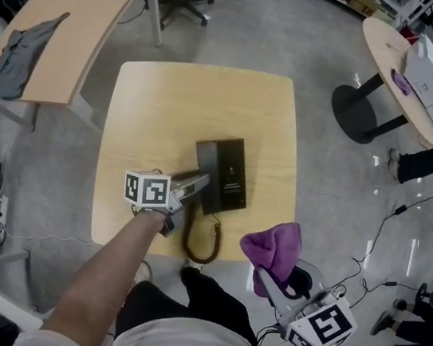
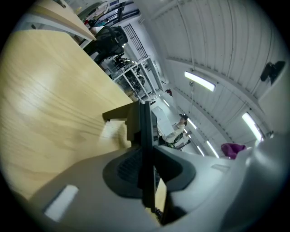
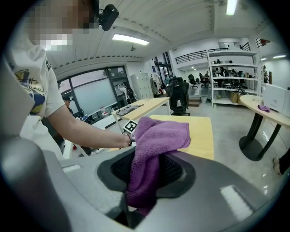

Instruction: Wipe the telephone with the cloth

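Your right gripper (image 1: 271, 281) is closest to you, and its fingers are pinched tight on the purple cloth (image 1: 273, 248). The cloth is bunched up, and a soft lump of it sticks out past the tips. It hangs in the air off the near right corner of the table (image 1: 154, 102) and is not touching anything. The telephone (image 1: 228, 174) sits near the middle of that table, a little toward your side, well apart from the cloth. So it looks like the wiping has not begun: the cloth is picked up and ready, and that is the part that seems done. What is left is to bring the cloth over and rub it on the telephone. The telephone is black and flat, longer than it is wide, and it lies turned a little on the pale wood. You cannot see any dust or marks on it from up here. A curly black cord (image 1: 202, 243) loops out from its near end toward the table's edge. Your left gripper (image 1: 194, 185) is at the telephone's near left side, and its fingers are closed narrow on a thin dark edge of the telephone, likely to keep it from sliding. Farther out is shiny grey floor, and another table on the left has a grey rag (image 1: 20, 58) lying on it.
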{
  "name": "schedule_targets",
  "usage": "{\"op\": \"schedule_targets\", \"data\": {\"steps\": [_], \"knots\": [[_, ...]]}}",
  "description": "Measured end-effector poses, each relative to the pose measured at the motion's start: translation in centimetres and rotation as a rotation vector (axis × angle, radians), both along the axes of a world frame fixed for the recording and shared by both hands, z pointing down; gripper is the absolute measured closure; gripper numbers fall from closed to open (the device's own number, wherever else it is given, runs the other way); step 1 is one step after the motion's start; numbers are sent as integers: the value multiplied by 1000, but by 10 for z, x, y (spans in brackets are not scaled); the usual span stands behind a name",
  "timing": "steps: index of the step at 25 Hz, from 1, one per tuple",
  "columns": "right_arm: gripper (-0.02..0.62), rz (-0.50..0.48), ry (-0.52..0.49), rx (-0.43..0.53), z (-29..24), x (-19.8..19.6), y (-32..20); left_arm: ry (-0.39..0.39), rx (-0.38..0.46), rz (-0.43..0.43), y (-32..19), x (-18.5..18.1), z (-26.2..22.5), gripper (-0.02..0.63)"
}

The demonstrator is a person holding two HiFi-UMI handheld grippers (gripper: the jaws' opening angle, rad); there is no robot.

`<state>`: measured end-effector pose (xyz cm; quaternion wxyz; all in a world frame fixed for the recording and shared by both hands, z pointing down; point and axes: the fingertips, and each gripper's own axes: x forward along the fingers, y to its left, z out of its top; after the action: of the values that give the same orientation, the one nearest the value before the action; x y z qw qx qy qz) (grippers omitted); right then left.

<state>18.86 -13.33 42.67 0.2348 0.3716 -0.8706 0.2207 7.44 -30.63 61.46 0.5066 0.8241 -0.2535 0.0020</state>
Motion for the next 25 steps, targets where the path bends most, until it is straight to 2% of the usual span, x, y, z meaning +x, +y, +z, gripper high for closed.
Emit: {"op": "schedule_targets", "data": {"steps": [10, 13, 25], "knots": [[479, 13, -17, 9, -2, -6, -4, 34, 2, 20, 10, -2, -20, 523], [479, 15, -25, 22, -5, -11, -6, 66, 10, 25, 19, -7, -38, 523], [479, 5, -46, 114, -28, -45, -20, 214, 138, 60, 61, -51, -161, 523]]}}
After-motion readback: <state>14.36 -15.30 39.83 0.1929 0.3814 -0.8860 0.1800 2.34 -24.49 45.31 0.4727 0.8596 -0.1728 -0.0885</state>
